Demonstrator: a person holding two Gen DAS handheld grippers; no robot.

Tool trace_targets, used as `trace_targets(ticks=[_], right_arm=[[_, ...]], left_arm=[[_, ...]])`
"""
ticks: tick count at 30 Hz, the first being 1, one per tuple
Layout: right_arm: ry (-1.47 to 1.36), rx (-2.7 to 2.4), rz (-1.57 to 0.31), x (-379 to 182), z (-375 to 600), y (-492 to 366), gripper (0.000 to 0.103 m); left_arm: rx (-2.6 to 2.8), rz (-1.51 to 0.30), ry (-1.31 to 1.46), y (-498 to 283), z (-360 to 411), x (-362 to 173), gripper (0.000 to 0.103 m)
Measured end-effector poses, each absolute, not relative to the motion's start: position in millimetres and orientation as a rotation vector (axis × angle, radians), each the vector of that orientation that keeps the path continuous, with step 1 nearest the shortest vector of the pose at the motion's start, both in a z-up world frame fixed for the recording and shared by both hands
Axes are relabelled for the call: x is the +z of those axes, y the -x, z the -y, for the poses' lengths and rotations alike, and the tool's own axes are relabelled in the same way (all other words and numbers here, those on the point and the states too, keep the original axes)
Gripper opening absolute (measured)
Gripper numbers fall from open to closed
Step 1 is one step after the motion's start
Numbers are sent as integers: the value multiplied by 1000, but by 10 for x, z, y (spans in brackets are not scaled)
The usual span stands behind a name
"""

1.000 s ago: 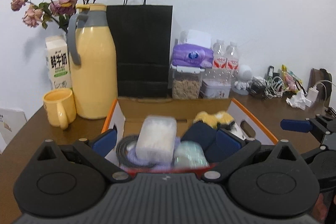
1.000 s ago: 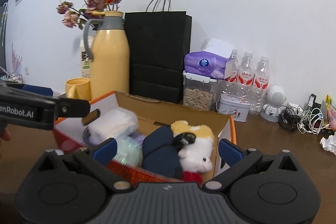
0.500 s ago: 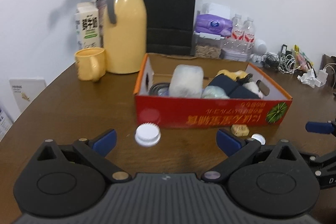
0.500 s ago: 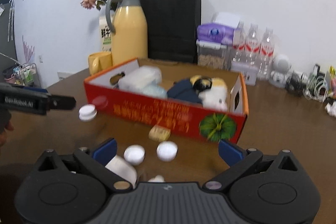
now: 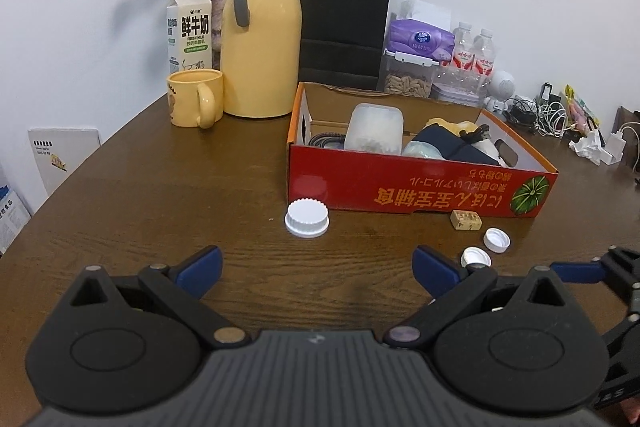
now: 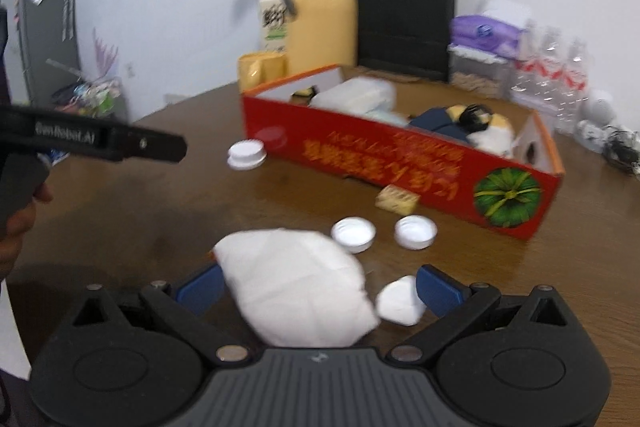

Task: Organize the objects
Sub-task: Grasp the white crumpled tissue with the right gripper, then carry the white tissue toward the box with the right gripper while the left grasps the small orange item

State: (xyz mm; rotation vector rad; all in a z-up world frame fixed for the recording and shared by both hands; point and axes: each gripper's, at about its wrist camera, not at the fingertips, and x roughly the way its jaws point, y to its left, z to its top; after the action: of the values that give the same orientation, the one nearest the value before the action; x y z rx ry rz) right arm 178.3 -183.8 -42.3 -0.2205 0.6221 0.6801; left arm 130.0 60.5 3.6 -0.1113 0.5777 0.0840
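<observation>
Right fingers: the right gripper (image 6: 318, 285) stands wide apart, gripping nothing; a crumpled white tissue wad (image 6: 298, 291) lies on the table between its blue pads (image 6: 438, 287), nearer the left pad, so it looks lined up for pickup.
Left fingers: the left gripper (image 5: 316, 267) is also spread wide and empty, over bare wooden table (image 5: 160, 187), probably waiting its turn.
Tissue wad axis: long axis runs from near right to far left, tapering to a blunt tip at the far left.
Small white scrap (image 6: 400, 301): just beside the right pad, right of the wad.
Small bottle caps: two (image 6: 354, 235) (image 6: 415, 231) lie open side up, just beyond the wad.
Tan block (image 5: 465, 219): close against the box's near wall.
Large ribbed lid (image 5: 307, 218): flat on the table at the box's near left corner.
Red cardboard box (image 5: 400, 193): the likely destination, long side facing the grippers, print upside down, already holding a clear container (image 5: 374, 129), dark cloth and a plush toy.
Far edge: yellow thermos jug (image 5: 260, 47), mug, milk carton, black paper bag against the wall.
</observation>
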Motion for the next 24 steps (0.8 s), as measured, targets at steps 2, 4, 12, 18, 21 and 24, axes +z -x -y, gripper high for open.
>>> trace_targets(ticks=[2, 4, 12, 18, 21, 24], right_arm=[[236, 695, -642, -474, 1784, -1792, 103], [242, 709, -655, -504, 1758, -1812, 102], [267, 761, -676, -551, 1691, -1906, 84], [252, 755, -668, -539, 1719, -1920, 77], [241, 748, -655, -521, 1744, -1918, 76], [229, 745, -633, -490, 1768, -1899, 75]], left_arm=[[86, -582, 115, -1277, -630, 25, 103], [90, -587, 119, -1267, -653, 10, 103], [95, -592, 134, -1255, -709, -8, 103], [97, -594, 135, -1254, -711, -6, 103], [98, -595, 134, -1250, -711, -4, 103], [101, -598, 132, -1251, -699, -12, 103]])
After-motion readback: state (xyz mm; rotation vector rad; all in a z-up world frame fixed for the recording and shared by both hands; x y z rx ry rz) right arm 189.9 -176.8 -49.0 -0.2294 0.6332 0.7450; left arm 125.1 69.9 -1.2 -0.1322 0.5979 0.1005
